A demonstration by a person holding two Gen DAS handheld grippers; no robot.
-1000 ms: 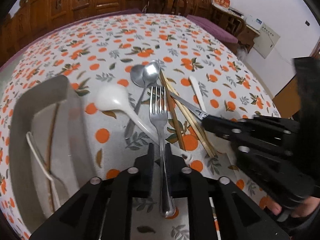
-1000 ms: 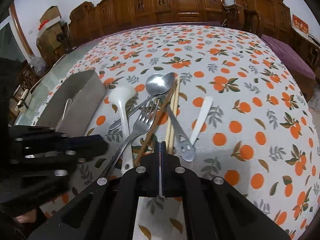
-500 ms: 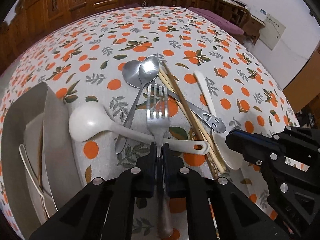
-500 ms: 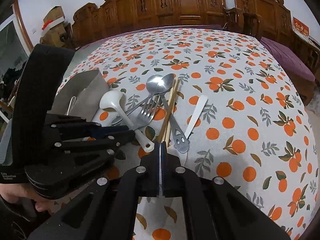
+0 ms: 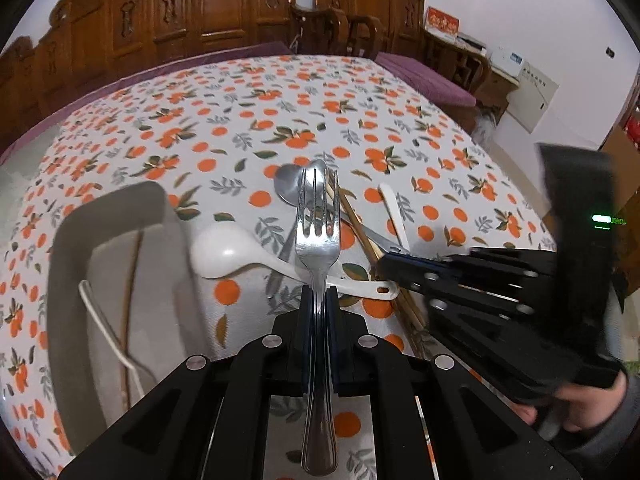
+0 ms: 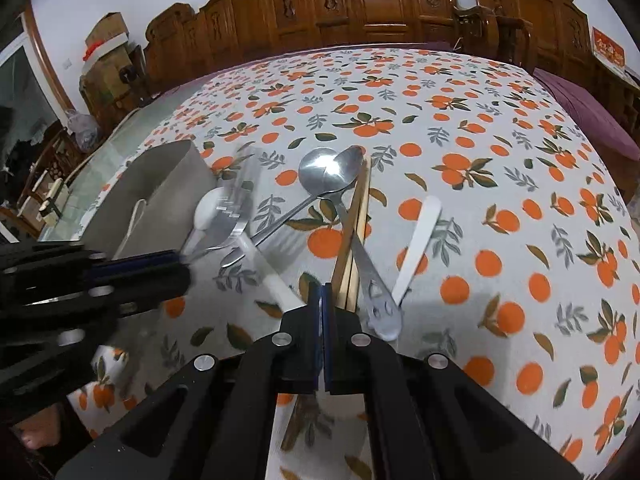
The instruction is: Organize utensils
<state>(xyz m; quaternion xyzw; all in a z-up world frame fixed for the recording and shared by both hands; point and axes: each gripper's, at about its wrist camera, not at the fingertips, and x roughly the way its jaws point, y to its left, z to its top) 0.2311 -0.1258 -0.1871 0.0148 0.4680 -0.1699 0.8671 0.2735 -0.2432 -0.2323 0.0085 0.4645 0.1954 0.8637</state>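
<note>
Holding the fork (image 5: pixel 317 256) pinched by its handle in my left claw (image 5: pixel 318 300), above the worktop's near edge, I should carry it level to the grey tray (image 5: pixel 120 216) at the left edge; my right claw (image 6: pixel 322 300) is pressed together, empty.

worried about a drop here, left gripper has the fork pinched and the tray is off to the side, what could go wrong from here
1. The left gripper pinches the fork on its thin handle, with the heavy head far out, so it may pivot or slip.
2. The right gripper, shut, sits close beside the pile; the two could collide.
3. The grey tray already holds a white utensil and a thin stick, which the fork could land across.
</note>
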